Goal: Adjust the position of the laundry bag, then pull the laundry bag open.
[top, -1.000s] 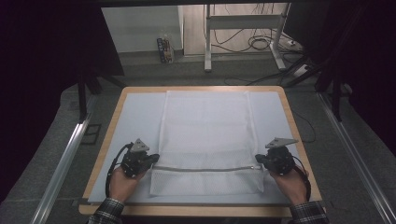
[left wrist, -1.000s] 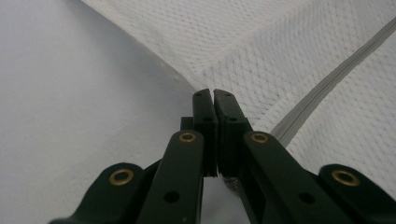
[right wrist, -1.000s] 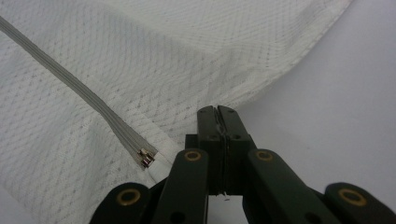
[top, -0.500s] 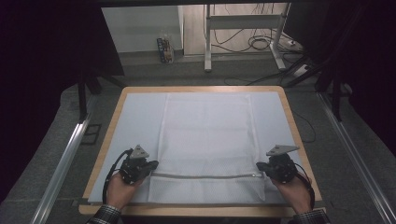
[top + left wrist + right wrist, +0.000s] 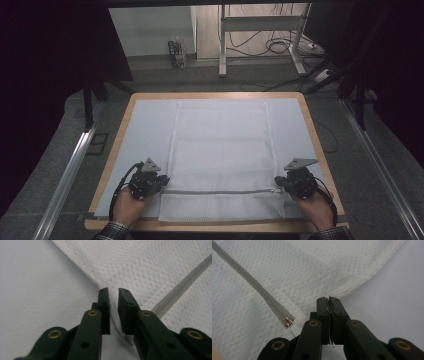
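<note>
Both hands lay low at the near edge; the left gripper [image 5: 113, 293] had just been opening, its jaws standing apart around the mesh bag [image 5: 220, 150] edge, while the right gripper [image 5: 328, 301] pinched its other edge. The bag's zipper [image 5: 217, 191] ran sideways between them.

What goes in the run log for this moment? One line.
mesh bag flat on table | left gripper opening, edge between jaws | right gripper pinching edge

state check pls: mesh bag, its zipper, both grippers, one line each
mesh bag: spread flat on the table, zipper end nearest the person
zipper: closed along its length, slider at the right gripper's end
left gripper: jaws apart, just been opening, bag edge in the gap, pads not pressing it
right gripper: jaws nearly together, a thin bit of the bag edge pinched between them
</note>
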A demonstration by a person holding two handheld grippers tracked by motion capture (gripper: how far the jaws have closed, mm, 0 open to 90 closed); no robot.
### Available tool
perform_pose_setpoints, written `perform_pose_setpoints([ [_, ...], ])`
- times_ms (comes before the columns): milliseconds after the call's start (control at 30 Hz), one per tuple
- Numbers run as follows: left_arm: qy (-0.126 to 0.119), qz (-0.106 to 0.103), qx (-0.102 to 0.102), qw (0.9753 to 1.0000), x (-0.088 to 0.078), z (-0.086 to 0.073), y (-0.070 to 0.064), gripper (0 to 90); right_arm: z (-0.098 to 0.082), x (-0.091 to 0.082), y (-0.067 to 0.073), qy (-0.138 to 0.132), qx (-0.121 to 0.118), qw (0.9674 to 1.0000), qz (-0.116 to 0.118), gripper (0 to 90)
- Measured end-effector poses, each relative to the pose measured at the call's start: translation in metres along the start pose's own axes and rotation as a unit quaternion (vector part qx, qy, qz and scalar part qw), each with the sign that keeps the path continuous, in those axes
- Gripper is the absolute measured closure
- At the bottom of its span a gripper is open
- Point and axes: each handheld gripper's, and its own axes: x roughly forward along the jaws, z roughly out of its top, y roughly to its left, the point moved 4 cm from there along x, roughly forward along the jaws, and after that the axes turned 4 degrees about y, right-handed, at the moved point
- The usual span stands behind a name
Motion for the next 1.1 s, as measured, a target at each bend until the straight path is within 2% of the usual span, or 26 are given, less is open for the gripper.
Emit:
perform_pose_setpoints([
  [167, -0.005, 0.004, -0.004, 1.0000, 0.003, 0.000, 0.003, 63.2, 0.000, 0.002, -0.002, -0.006, -0.004, 0.9999, -0.010, 69.2],
  [233, -0.006, 0.007, -0.005, 0.9999, 0.005, -0.001, 0.005, 54.0, 0.001, 0.002, -0.003, -0.011, -0.002, 0.9999, -0.011, 62.3],
  [433, -0.011, 0.019, -0.001, 0.9998, 0.009, -0.002, 0.009, 31.9, 0.002, 0.007, -0.008, -0.023, -0.004, 0.9993, -0.027, 33.3],
  [533, -0.021, 0.018, -0.007, 0.9996, 0.009, -0.001, 0.009, 22.7, 0.003, 0.008, -0.010, -0.029, -0.007, 0.9989, -0.036, 23.3],
  [633, -0.032, 0.016, -0.020, 0.9992, 0.007, 0.001, 0.010, 13.0, 0.004, 0.009, -0.011, -0.041, -0.002, 0.9986, -0.034, 15.7],
  [867, -0.029, 0.016, -0.013, 0.9994, 0.006, 0.001, 0.010, 8.3, 0.004, 0.009, -0.011, -0.050, -0.005, 0.9987, -0.013, 8.5],
  [1000, -0.036, 0.020, -0.003, 0.9991, 0.006, 0.002, 0.009, 7.4, 0.004, 0.009, -0.010, -0.053, 0.007, 0.9985, 0.005, 2.6],
  [1100, -0.037, 0.020, -0.001, 0.9991, 0.007, 0.001, 0.010, 7.2, 0.004, 0.010, -0.010, -0.048, 0.007, 0.9988, 0.006, 0.0],
])
